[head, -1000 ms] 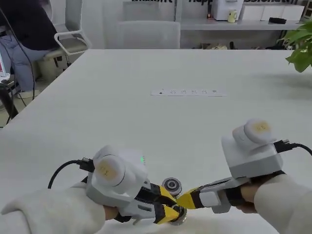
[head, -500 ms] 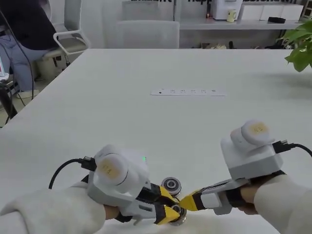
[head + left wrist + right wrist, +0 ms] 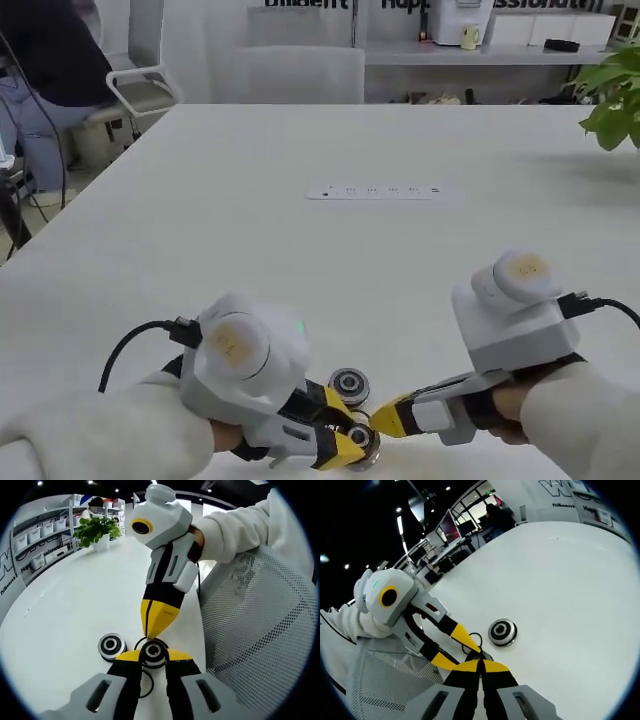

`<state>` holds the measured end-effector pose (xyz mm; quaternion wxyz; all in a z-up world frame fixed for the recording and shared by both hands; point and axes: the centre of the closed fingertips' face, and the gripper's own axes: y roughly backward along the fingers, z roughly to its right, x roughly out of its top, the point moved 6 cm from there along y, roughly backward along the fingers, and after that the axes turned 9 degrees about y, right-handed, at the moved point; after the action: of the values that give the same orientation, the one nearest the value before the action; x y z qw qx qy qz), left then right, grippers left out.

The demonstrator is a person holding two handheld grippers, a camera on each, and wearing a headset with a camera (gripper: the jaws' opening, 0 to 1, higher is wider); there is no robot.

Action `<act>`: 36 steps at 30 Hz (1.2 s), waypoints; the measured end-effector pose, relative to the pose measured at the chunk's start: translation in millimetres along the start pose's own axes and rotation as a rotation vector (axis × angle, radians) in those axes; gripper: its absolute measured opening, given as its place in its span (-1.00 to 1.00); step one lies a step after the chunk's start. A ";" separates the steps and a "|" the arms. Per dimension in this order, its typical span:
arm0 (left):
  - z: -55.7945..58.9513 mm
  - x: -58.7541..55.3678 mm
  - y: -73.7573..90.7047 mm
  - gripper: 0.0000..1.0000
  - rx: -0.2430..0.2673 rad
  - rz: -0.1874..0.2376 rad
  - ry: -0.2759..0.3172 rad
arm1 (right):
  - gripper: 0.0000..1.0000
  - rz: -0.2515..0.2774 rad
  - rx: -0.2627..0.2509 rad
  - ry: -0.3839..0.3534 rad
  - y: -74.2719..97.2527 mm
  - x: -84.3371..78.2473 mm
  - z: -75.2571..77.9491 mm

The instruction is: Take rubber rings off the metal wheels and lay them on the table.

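Right at the near edge of the counter [image 3: 300, 260], the left tongs [image 3: 153, 656] are clamped on a metal wheel [image 3: 360, 438], one yellow tip on each side of it, so that's the wheel being worked on. Coming at that wheel from its right, the right tongs [image 3: 481, 663] are pinched closed to a single point, with the tip right up against the wheel's rim. A thin black rubber ring [image 3: 137, 642] loops loosely around that wheel, partly off it, and runs right past the right tip. Honestly can't tell if the ring is actually caught between those tips or just lying beside them. Just beyond the held wheel, a second wheel [image 3: 350, 383] lies flat on the counter, apart from both tongs. Well beyond the held wheel there's a white power strip [image 3: 370, 191] mid-counter. Farther still from it are a grey chair [image 3: 300, 70] at the far edge and a leafy plant [image 3: 612, 95] off to the right.
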<state>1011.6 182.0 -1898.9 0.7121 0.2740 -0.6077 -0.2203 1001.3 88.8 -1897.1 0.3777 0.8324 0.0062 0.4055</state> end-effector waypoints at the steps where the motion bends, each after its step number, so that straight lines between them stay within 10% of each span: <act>1: 0.1 0.8 1.2 -0.73 0.000 0.001 -0.003 | -1.00 0.000 0.000 0.000 0.0 0.1 0.1; 22: -3.3 18.4 49.3 0.40 0.034 0.113 -0.020 | -1.00 0.031 0.012 -0.014 3.2 3.5 -1.1; 36: -10.2 10.0 78.3 0.65 0.105 0.161 0.066 | -1.00 0.054 0.018 -0.023 5.2 7.2 -2.2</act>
<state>1021.8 235.8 -1841.1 0.7319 0.2683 -0.6146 -0.1212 1003.1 88.7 -1888.1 0.3590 0.8404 -0.0171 0.4057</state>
